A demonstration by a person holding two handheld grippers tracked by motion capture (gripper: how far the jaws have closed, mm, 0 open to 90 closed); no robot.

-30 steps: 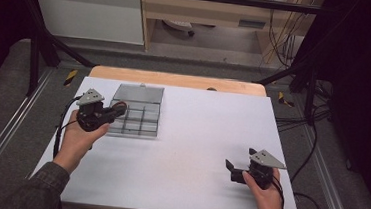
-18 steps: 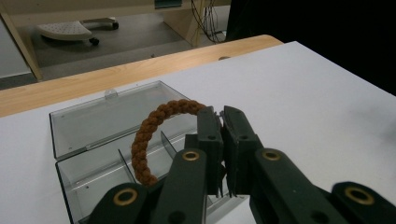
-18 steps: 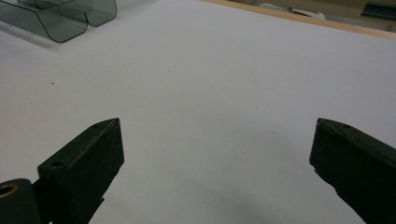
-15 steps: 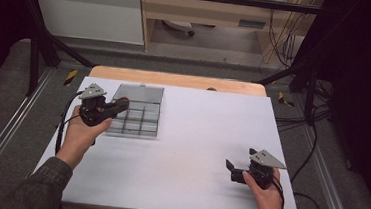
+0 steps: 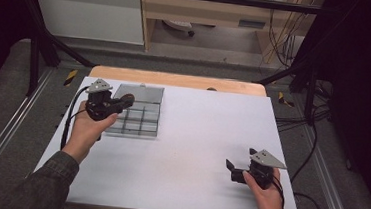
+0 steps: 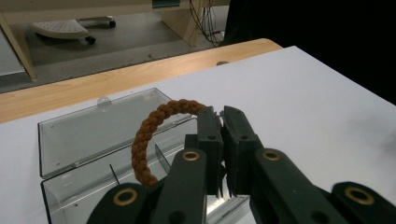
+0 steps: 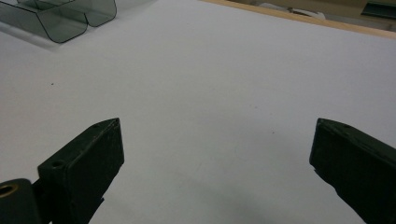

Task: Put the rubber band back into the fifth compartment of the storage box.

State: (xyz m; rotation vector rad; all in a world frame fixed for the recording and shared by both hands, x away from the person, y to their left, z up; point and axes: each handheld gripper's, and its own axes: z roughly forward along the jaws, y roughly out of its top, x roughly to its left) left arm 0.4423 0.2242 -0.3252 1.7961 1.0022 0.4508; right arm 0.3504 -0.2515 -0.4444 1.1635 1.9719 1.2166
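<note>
Brown braided cord loop (image 6: 150, 135) pinched in the closed left gripper (image 6: 222, 116), held above the clear plastic compartment box (image 5: 138, 112) with open lid near the white bench's (image 5: 196, 135) far left corner. Right gripper (image 5: 229, 168), jaws spread wide and empty, rests near the right front edge.

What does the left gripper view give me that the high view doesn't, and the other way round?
The left gripper view shows the detail: a brown braided cord curving up from the shut left claw, above the clear box with its lid laid open. The high view adds the layout: the right claw open over the bare white table, far from the box. Both show the left claw, the cord, the box and the table.
</note>
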